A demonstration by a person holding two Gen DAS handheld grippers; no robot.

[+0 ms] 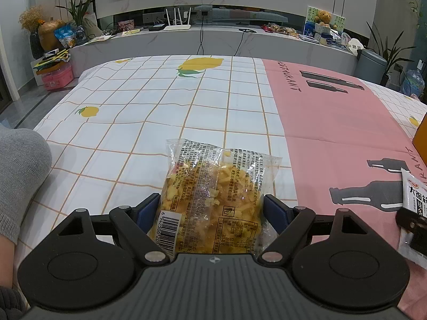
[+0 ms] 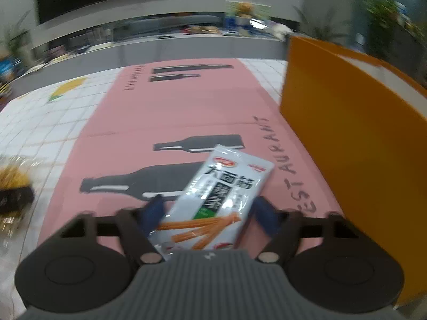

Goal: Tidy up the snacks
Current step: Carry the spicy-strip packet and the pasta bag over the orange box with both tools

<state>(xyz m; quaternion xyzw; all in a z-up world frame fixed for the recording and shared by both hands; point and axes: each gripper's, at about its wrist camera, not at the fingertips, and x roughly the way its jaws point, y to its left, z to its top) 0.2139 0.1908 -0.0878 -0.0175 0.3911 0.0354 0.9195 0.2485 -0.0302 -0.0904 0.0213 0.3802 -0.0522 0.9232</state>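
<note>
A clear bag of yellow snack pieces (image 1: 213, 186) lies on the checked part of the tablecloth, printed back side up. My left gripper (image 1: 212, 208) is shut on it, the blue pads (image 1: 149, 209) pressing its two long edges. A white packet with black characters and orange sticks printed on it (image 2: 213, 200) sits over the pink part of the cloth. My right gripper (image 2: 206, 210) is closed on it, with a blue pad at each side. The same white packet (image 1: 412, 194) shows at the right edge of the left wrist view. The right wrist view is blurred.
An orange box (image 2: 347, 133) stands close on the right of the white packet; its corner (image 1: 421, 138) shows in the left wrist view. A grey sleeve (image 1: 18, 165) rests at the table's left edge. The tablecloth (image 1: 160, 93) stretches back toward a cluttered TV shelf (image 1: 186, 37).
</note>
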